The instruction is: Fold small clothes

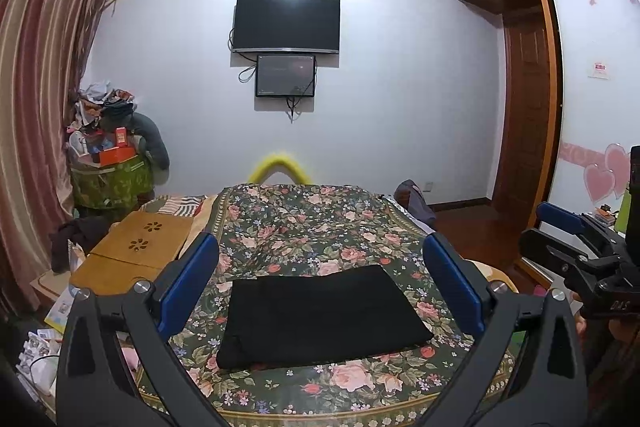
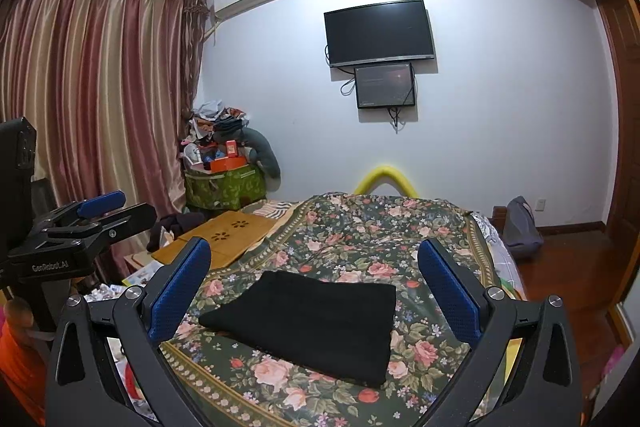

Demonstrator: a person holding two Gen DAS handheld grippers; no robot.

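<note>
The black garment point(image 1: 324, 319) lies flat on the bed point(image 1: 304, 227), already squared into a neat rectangle toward the bed's near edge, roughly midway between its left and right sides. It looks like soft, light cloth in more than one layer: the near-left corner shows a thicker, rounded fold, while the far edge lies thin and straight. It should bend freely and sag wherever it is not supported, so a single pinch would likely let the layers slide apart. The likelier holds are the two near corners, or the two short ends, each pinch taking all layers together. The floral bedspread point(image 2: 352, 235) beneath is rumpled and soft, so a low pinch could catch it too.

The left tool point(image 1: 320, 279) hangs above the garment, fingers spread wide, holding nothing. The right tool point(image 2: 314, 281) is likewise spread and empty, above the same cloth. A wooden lap tray point(image 1: 140, 247) rests at the bed's far-left corner, well apart from the garment.
</note>
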